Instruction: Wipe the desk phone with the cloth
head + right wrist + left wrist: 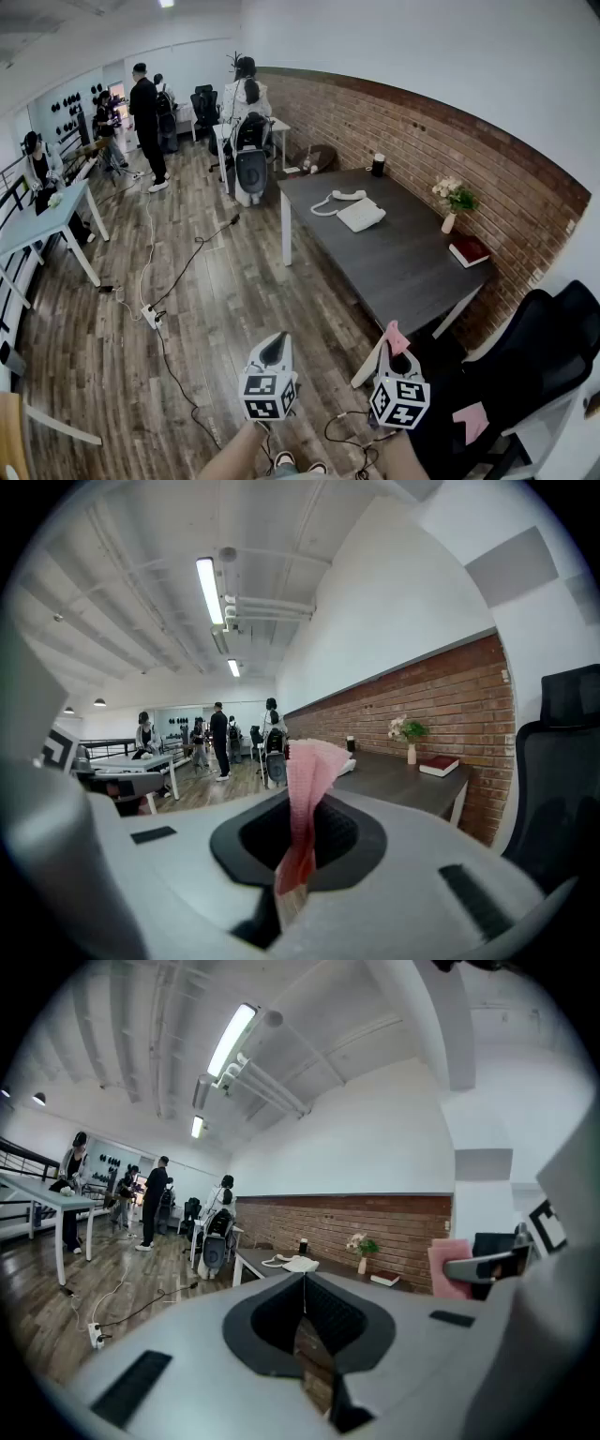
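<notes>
A white desk phone with its handset lying beside it sits at the far end of a dark grey desk; in the left gripper view the phone is small and distant. My right gripper is shut on a pink cloth, which sticks up between its jaws and shows as a pink tuft in the head view. My left gripper is shut with nothing in it. Both are held low over the wooden floor, well short of the desk.
On the desk stand a vase of flowers, a red book and a dark cup. A black office chair is at my right. Cables and a power strip cross the floor. Several people stand at the far end.
</notes>
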The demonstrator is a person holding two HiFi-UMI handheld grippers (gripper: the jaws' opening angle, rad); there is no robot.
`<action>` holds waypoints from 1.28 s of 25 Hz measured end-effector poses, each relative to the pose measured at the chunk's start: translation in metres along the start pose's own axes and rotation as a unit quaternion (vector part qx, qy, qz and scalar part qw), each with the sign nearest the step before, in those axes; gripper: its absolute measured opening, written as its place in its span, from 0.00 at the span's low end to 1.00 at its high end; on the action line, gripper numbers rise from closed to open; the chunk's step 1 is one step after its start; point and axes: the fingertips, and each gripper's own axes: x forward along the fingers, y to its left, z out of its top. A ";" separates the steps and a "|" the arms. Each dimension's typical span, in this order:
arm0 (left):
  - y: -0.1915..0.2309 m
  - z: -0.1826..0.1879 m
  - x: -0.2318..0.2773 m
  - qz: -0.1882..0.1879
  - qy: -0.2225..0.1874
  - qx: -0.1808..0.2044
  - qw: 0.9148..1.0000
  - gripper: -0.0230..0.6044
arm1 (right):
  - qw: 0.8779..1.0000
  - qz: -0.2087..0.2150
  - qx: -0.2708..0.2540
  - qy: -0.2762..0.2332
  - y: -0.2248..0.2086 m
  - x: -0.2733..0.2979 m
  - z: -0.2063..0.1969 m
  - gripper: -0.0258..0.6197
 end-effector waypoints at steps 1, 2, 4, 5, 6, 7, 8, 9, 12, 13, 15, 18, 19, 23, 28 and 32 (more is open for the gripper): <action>0.004 0.000 0.001 0.001 0.000 0.000 1.000 0.04 | 1.000 0.001 -0.001 0.001 0.003 0.002 0.000 0.07; 0.007 0.000 0.002 0.002 0.000 0.000 1.000 0.04 | 1.000 0.001 -0.001 0.001 0.006 0.004 -0.001 0.07; 0.014 0.001 0.004 0.004 -0.001 0.001 1.000 0.04 | 1.000 0.001 -0.004 0.003 0.010 0.008 -0.002 0.07; 0.017 0.002 0.005 0.005 -0.003 0.000 1.000 0.04 | 1.000 0.000 -0.005 0.004 0.012 0.010 -0.001 0.07; 0.020 0.003 0.006 0.005 -0.003 0.000 1.000 0.04 | 1.000 -0.002 -0.006 0.004 0.014 0.012 -0.001 0.07; 0.023 0.004 0.008 0.005 -0.004 -0.001 1.000 0.04 | 1.000 -0.004 -0.006 0.002 0.015 0.014 0.000 0.07; 0.025 0.005 0.009 0.005 -0.003 -0.001 1.000 0.04 | 1.000 -0.007 -0.004 -0.001 0.016 0.016 0.001 0.07; 0.028 0.005 0.010 0.004 -0.003 -0.002 1.000 0.04 | 1.000 -0.008 -0.001 -0.003 0.017 0.019 0.002 0.07; 0.038 0.005 0.014 0.001 -0.001 -0.002 1.000 0.04 | 1.000 -0.012 0.009 0.001 0.021 0.027 0.002 0.07; 0.041 0.004 0.015 -0.001 0.000 -0.002 1.000 0.04 | 1.000 -0.013 0.011 0.004 0.022 0.030 0.001 0.07; 0.049 0.003 0.019 -0.002 0.002 0.000 1.000 0.04 | 1.000 -0.016 0.014 0.009 0.025 0.036 -0.003 0.07; 0.061 0.004 0.027 -0.003 0.003 0.002 1.000 0.05 | 1.000 -0.020 0.019 0.015 0.028 0.044 -0.008 0.07; 0.064 0.005 0.030 -0.004 0.004 0.002 1.000 0.04 | 0.999 -0.022 0.020 0.017 0.028 0.047 -0.009 0.07; 0.072 0.005 0.044 -0.002 0.005 -0.002 1.000 0.04 | 0.999 -0.030 0.022 0.028 0.022 0.056 -0.016 0.07; 0.070 -0.006 0.069 -0.005 0.023 0.003 1.000 0.04 | 0.998 -0.041 0.032 0.043 0.004 0.073 -0.026 0.07; 0.071 -0.010 0.104 -0.008 0.034 0.006 0.999 0.04 | 0.997 -0.042 0.040 0.049 -0.007 0.104 -0.028 0.07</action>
